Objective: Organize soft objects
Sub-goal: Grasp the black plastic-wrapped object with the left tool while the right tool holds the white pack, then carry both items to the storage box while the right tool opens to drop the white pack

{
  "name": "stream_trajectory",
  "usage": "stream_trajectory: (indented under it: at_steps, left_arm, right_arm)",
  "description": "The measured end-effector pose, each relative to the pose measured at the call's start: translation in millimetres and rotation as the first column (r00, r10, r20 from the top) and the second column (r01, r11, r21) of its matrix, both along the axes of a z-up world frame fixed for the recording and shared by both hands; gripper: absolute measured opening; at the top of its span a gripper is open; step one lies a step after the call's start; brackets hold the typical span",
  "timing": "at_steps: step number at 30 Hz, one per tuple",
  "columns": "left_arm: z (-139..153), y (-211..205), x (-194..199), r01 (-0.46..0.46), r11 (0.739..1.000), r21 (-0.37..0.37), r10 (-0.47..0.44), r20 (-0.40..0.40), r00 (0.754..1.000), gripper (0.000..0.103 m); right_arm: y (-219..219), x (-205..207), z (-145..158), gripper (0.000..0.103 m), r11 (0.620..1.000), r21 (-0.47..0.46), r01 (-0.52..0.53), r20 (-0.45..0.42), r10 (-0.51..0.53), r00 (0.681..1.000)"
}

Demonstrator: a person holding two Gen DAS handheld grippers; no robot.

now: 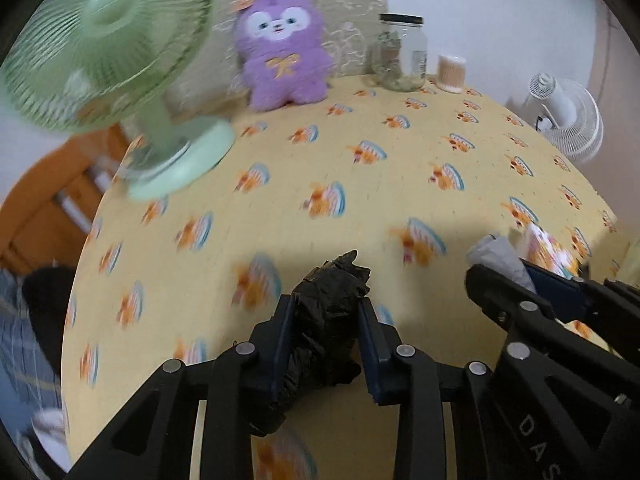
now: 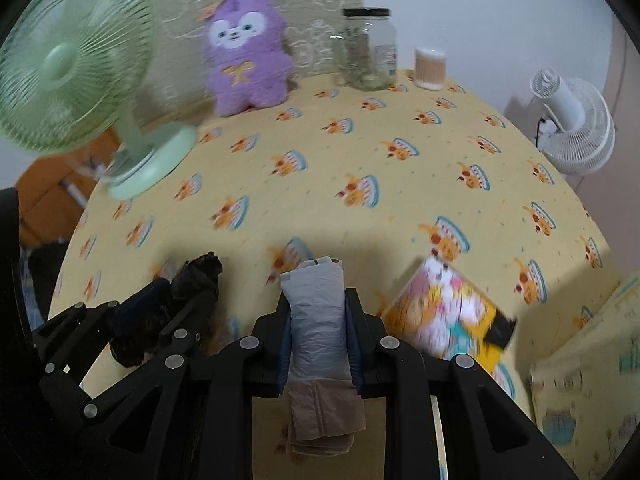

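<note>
Only the white letters "DAS" are being shown, cut off by the frame edge, on the right hand-held gripper (image 1: pixel 500 268) body.

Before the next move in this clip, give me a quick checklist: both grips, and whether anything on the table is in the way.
1. Left gripper on the black bag roll: ok, pads on both sides of it.
2. Right gripper on the grey bag roll: ok, clamped.
3. The two grippers apart: ok, side by side with a gap.
4. Table ahead free: ok, bare cloth up to the purple plush.
5. Green fan clear of the left gripper: ok.
6. Colourful box beside the right gripper: cannot tell whether it touches.
</note>
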State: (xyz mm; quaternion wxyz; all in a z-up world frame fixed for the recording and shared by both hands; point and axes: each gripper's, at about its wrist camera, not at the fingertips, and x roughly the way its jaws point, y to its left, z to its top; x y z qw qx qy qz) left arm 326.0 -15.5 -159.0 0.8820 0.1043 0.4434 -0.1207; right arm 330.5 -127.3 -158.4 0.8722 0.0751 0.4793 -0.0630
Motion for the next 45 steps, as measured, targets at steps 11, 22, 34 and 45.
stream_trajectory:
  at_steps: [11, 22, 34, 45]
  left_arm:
    - [18, 10, -83, -0.048, 0.999, 0.007, 0.048, 0.050, 0.998, 0.031]
    - [51, 2, -134, -0.057, 0.998, -0.023, 0.059, 0.123, 0.991, 0.033]
    - [99, -12, -170, -0.048, 0.997, -0.068, 0.062, 0.211, 0.975, 0.034]
    - [131, -42, -182, -0.013, 0.996, -0.093, 0.039, 0.280, 0.959, 0.034]
  right_arm:
    - [19, -73, 19, 0.026, 0.991, -0.010, -0.130, 0.013, 0.130, 0.991]
    - [12, -122, 56, 0.026, 0.984, -0.049, -0.169, 0.071, 0.173, 0.982]
    - [-1, -153, 107, 0.026, 0.985, -0.083, -0.153, 0.151, 0.164, 0.975]
    - [-25, -166, 145, 0.026, 0.986, -0.113, -0.126, 0.211, 0.147, 0.966]
